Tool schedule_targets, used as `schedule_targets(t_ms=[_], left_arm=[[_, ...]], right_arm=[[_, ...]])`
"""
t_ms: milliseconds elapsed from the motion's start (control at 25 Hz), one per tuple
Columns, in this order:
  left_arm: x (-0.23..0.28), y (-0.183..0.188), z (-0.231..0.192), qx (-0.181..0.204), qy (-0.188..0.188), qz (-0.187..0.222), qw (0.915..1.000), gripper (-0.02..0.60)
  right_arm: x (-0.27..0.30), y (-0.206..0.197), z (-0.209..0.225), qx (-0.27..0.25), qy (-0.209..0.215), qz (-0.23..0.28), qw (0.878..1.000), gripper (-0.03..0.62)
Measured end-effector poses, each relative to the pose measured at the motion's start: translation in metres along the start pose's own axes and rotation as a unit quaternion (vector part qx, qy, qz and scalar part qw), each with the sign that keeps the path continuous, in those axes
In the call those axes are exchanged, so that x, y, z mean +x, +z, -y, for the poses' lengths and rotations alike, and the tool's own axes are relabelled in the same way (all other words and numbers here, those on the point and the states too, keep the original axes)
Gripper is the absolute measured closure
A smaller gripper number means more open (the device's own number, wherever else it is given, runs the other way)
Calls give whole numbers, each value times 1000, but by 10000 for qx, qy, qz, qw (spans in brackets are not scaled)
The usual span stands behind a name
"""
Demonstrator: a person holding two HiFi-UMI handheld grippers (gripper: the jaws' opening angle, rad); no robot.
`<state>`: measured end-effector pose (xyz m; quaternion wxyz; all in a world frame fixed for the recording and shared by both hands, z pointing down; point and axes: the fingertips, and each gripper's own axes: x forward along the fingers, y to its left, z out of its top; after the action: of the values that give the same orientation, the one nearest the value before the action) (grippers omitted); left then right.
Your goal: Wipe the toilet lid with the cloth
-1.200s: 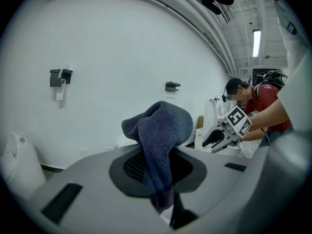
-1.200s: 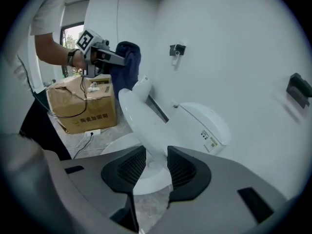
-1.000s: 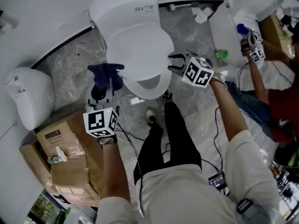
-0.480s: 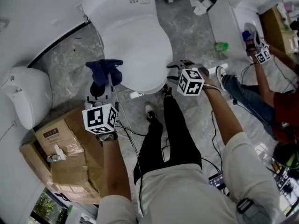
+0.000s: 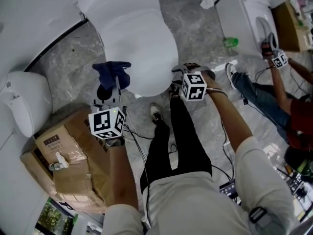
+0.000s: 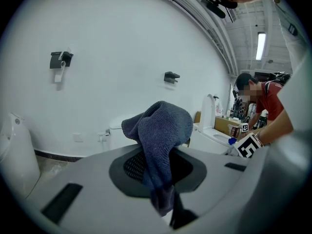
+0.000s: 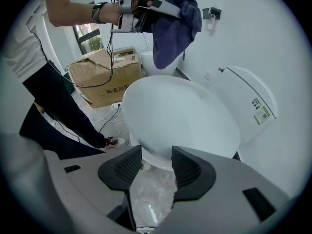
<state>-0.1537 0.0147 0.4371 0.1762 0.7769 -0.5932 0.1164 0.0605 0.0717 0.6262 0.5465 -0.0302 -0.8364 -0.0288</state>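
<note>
Toilet lid [image 5: 142,43] down. Left gripper [image 5: 110,88] clamped on dark blue cloth [image 5: 112,71], just left of lid's front. Right gripper [image 5: 179,72] at lid's front-right edge; jaws just opened wide, nothing between.

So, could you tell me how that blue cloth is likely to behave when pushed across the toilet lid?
Probably floppy: the cloth droops in folds from the left gripper. It looks light and thick-knit, so it may bunch rather than slide flat on the smooth toilet lid.

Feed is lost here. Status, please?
Left gripper shut on cloth, left of lid. Right gripper empty, jaws just opened, near lid's front. Lid down, nothing on it.
</note>
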Motion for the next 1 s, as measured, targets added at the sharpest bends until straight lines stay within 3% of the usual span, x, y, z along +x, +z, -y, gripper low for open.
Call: schedule_targets(t_ms=[280, 1000], left_arm=[[9, -28, -1, -65, 17, -221, 9997, 522], [53, -79, -28, -176, 119, -512, 9985, 522]], right_arm=[[37, -20, -19, 185, 259, -260, 9992, 387], [108, -44, -33, 818, -40, -573, 9950, 387]])
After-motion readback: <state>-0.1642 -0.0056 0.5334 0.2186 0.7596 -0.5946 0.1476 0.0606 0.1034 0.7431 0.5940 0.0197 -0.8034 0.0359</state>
